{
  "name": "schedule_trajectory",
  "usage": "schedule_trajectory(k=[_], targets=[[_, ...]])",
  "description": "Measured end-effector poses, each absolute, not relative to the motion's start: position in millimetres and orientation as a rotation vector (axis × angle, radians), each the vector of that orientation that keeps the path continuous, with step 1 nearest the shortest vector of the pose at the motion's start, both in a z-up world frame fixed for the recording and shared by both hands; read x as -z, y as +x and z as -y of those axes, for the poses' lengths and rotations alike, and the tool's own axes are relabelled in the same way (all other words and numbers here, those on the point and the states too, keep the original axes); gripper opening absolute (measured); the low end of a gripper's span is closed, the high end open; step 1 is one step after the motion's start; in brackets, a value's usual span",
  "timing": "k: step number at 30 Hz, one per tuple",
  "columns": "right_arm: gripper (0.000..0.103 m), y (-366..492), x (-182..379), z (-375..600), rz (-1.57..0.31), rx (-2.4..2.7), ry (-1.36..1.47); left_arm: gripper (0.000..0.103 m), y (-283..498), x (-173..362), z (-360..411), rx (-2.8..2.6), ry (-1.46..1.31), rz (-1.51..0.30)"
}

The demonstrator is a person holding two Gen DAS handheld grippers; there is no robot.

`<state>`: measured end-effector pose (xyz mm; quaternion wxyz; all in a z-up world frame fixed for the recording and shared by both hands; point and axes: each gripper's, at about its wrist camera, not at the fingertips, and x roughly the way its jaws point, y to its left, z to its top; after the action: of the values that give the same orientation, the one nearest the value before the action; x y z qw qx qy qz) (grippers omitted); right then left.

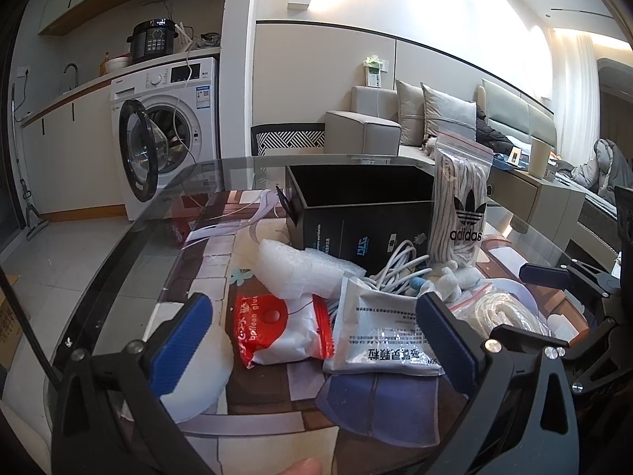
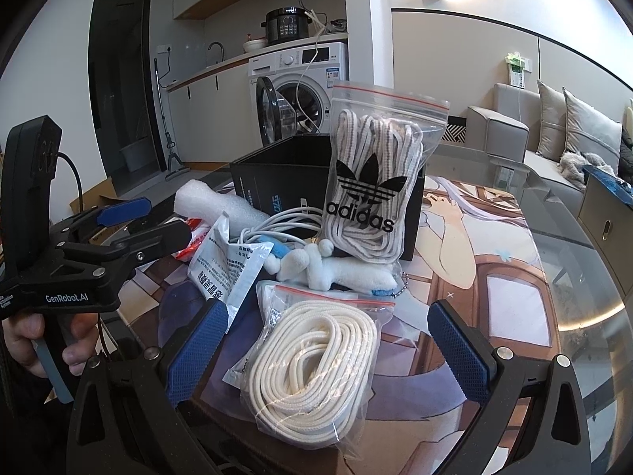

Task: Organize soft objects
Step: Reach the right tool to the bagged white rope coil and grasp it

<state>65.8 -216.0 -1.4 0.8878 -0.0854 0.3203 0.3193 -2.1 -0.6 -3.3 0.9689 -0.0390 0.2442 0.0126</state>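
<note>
Both cameras sit low and close over the glass table, the left one looking from the left side and the right one from the right, and both see the black box and the washing machine

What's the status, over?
Left gripper open over packets. Right gripper open around lace bag. Box empty, adidas bag leaning on it.

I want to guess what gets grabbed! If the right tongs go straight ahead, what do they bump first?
Probably the bag of cream laces, lying on the table between the open right tongs. The plush toy lies beyond it.
</note>
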Motion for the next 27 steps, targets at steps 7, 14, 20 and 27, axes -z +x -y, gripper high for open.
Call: schedule_trajectory(k=[7, 14, 20, 27], targets=[[0.103, 66, 4, 215, -0.691, -0.663, -0.184, 0.103, 1, 6, 0, -0.027, -0.078, -0.511], [0.103, 72, 10, 217, -0.749, -0.664, -0.175, 0.103, 6, 9, -3, -0.027, -0.083, -0.539], [0.103, 76, 17, 216, -0.794, -0.673, -0.178, 0.103, 8, 10, -5, -0.022, -0.090, -0.553], [0.088, 71, 21, 207, -0.792, -0.697, -0.230, 0.103, 9, 10, -5, -0.021, -0.090, -0.555]])
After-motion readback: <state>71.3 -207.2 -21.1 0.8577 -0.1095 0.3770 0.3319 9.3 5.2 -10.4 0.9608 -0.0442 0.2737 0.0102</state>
